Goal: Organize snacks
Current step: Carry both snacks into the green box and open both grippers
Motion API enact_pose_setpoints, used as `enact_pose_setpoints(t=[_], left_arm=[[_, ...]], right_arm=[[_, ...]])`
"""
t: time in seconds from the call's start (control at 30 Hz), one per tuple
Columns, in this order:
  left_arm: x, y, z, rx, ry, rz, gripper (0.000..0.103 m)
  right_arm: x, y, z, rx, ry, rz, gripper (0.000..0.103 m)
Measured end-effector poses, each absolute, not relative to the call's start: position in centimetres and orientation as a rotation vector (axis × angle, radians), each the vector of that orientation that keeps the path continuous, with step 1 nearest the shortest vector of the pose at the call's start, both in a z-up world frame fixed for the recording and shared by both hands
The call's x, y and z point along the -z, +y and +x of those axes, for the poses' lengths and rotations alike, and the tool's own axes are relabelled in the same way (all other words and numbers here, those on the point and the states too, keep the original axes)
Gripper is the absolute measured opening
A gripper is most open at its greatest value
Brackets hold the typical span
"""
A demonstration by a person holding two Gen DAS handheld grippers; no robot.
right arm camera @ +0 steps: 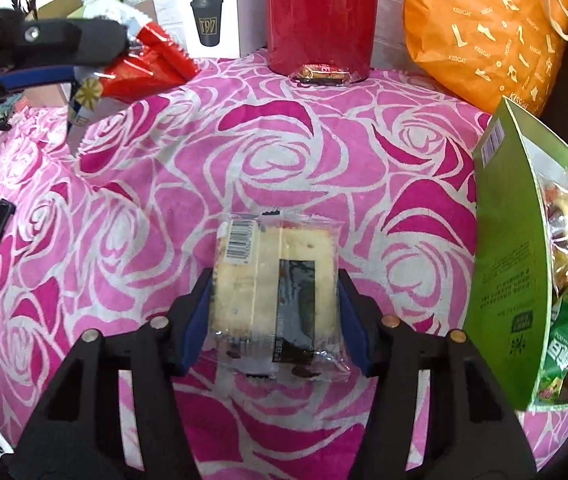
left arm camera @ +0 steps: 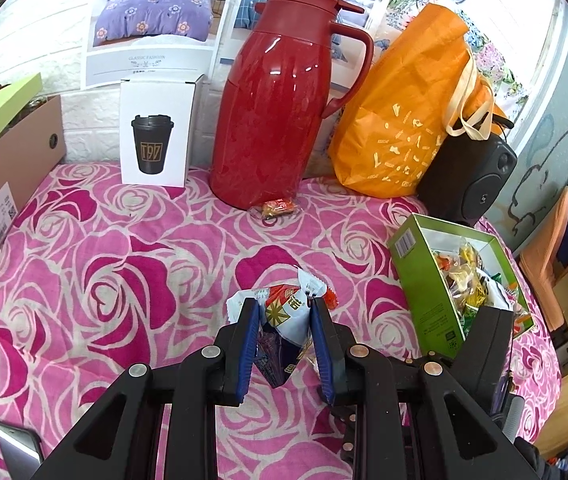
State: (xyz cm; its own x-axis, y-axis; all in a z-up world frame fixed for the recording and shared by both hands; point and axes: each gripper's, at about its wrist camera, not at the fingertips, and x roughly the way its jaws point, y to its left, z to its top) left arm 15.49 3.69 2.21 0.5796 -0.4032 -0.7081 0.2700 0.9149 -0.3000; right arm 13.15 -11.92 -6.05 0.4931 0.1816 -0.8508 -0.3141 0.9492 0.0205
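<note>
Left tongs, low centre of the left view, clenched on a red-and-white packet, lifted off the rose cloth. Right tongs, low centre of the right view, gripping a clear cracker pack by both edges, barcode side up. Green box at right of both views, open, full of snacks. Small wrapped snack at upper centre, touching the base of the red jug. Further back: white cup box left of the jug, orange bag right of it, speaker beside the bag.
</note>
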Motion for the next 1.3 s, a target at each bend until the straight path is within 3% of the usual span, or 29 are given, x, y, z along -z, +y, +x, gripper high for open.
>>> enact_pose_setpoints(t=[0.6, 1.03, 1.3], left_arm=[[-6.9, -3.2, 13.4, 0.47, 0.789, -0.081, 0.026], [-6.8, -13.3, 13.3, 0.641, 0.812, -0.018, 0.026], [-5.5, -20.0, 14.6, 0.728, 0.87, 0.019, 0.026]], right_arm=[[-4.1, -22.4, 7.7, -0.176, 0.739, 0.009, 0.059], [-4.3, -35.0, 3.2, 0.104, 0.709, 0.16, 0.059], [-4.4, -38.1, 3.8, 0.136, 0.693, 0.181, 0.059]])
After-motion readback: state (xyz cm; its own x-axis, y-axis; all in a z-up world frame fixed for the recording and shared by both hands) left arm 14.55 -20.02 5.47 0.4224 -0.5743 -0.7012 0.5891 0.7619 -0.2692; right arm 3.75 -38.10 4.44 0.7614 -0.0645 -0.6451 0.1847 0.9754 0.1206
